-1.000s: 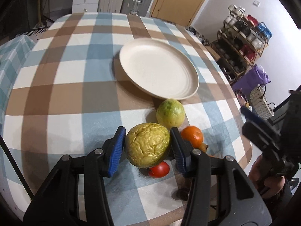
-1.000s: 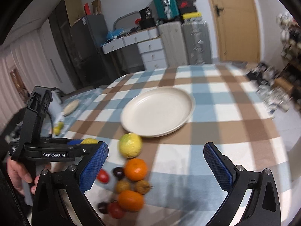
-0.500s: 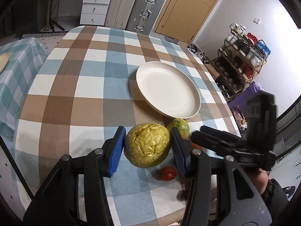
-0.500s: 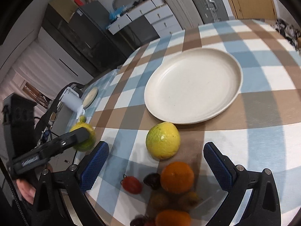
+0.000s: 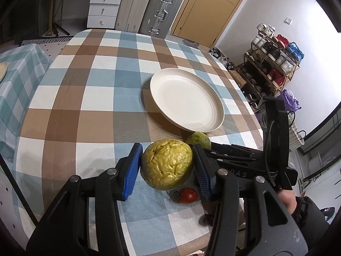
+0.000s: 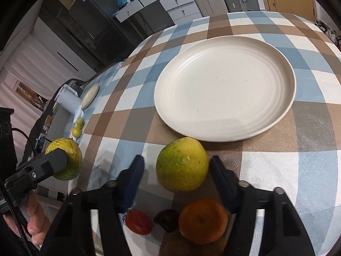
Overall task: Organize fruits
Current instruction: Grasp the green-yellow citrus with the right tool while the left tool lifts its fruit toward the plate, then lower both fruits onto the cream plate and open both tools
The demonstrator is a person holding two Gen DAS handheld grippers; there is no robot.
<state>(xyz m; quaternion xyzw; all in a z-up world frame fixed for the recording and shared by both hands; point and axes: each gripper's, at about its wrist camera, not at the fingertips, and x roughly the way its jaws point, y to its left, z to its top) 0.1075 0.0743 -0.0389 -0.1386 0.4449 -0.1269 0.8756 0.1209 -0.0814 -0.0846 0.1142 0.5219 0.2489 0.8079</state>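
My left gripper [image 5: 167, 166] is shut on a wrinkled yellow-green fruit [image 5: 167, 167] and holds it above the table's near edge; the fruit also shows in the right wrist view [image 6: 68, 160]. My right gripper [image 6: 179, 170] is open, its fingers either side of a smooth green-yellow citrus [image 6: 182, 164], which still rests on the cloth. That citrus also shows in the left wrist view [image 5: 198, 139]. The empty white plate [image 6: 226, 85] lies just beyond it. An orange [image 6: 202, 220], a dark small fruit [image 6: 167, 219] and a red tomato [image 6: 138, 221] lie near my right gripper.
The table has a blue, brown and white checked cloth [image 5: 85, 98]. The tomato [image 5: 187, 195] lies under my left gripper. Two small limes [image 6: 77, 128] and a small dish [image 6: 90, 95] sit on a side table at left. A shoe rack [image 5: 275, 64] stands right.
My right gripper moved forward and down, and its fingers now straddle the green-yellow citrus and stand closer together. My left gripper lifted and pulled back with the wrinkled fruit.
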